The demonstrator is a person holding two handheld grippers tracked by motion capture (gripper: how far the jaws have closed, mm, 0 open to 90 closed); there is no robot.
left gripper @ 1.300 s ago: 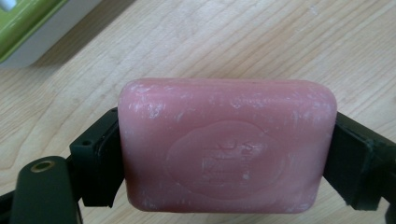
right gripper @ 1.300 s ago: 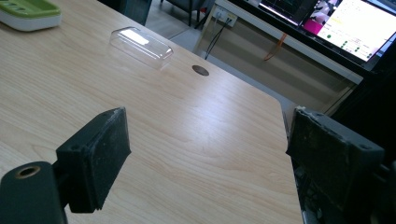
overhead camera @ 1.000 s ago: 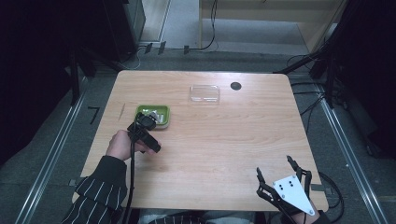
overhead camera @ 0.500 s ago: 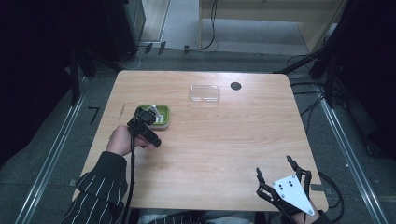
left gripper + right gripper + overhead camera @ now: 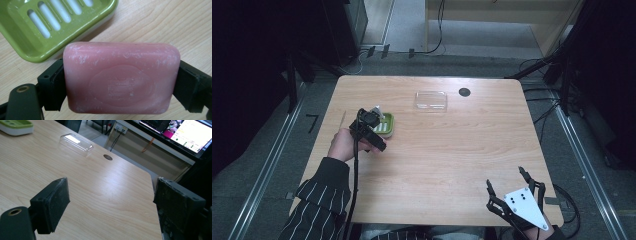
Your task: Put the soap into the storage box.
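Light falls from overhead onto the worktop, which sits evenly bright while the floor to the left and right sinks into near black. Shadows on the wood are short and soft. The clear lid carries a white glare streak in the right gripper view, and a bright monitor glows at far right. The pink soap is sharp; the high view is slightly grainy.

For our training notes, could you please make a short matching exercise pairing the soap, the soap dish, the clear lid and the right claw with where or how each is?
Things:
1. soap
2. soap dish
3. clear lid
4. right claw

States:
A. open, at the table's near edge
B. green, slotted, with nothing in it
C. clamped in the left claw
D. lying beyond the soap dish, near a dark hole

Pairs: 1-C, 2-B, 3-D, 4-A
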